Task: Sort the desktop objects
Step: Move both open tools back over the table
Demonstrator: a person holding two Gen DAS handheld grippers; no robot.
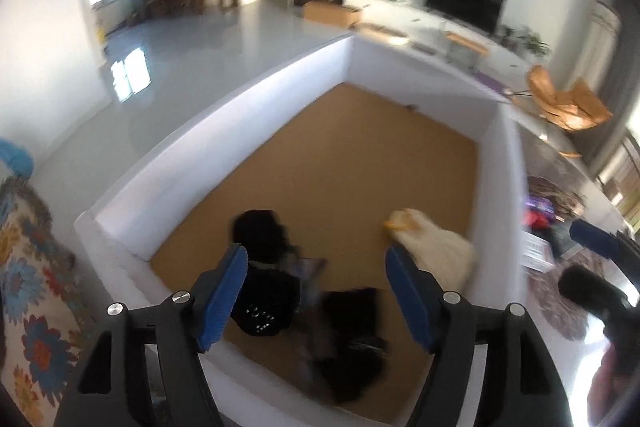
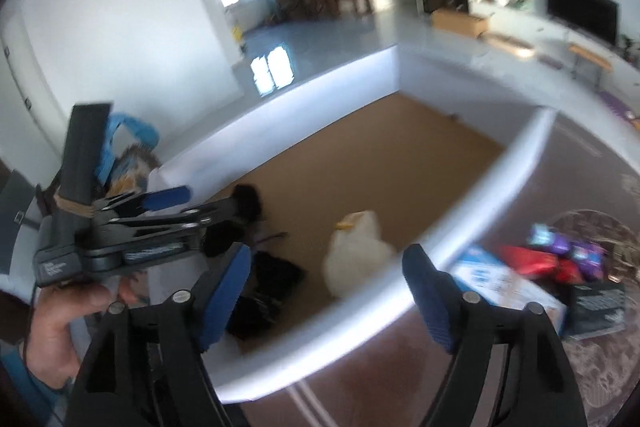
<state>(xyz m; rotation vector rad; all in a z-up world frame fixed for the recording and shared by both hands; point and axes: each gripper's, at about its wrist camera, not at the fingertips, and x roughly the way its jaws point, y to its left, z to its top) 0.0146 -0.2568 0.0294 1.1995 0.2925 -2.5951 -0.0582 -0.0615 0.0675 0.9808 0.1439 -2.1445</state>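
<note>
Jaws of both grippers stand wide with nothing between their blue pads. In the left wrist view the left gripper [image 1: 316,291] hangs over the near part of a large white-walled box [image 1: 224,115] with a brown cardboard floor. On that floor, near the left gripper, lie several black objects [image 1: 268,307], blurred so that I cannot tell what they are, with another black heap [image 1: 352,347] just to their right. A white plush duck [image 1: 436,251] with a yellow bill lies near the right wall of the box, apart from the black things.

In the right wrist view the right gripper [image 2: 326,293] hangs over the box's near right wall [image 2: 460,223], pointing down. At left in that view a hand [image 2: 60,327] holds the left gripper, seen side-on. Outside the box, to the right, a round patterned mat [image 2: 600,367] carries more goods: a white and blue carton [image 2: 504,279], a red packet [image 2: 528,259], purple packets [image 2: 576,251] and a black packet [image 2: 596,307], lying close together. A flowered cloth [image 1: 36,307] lies left of the box.
</note>
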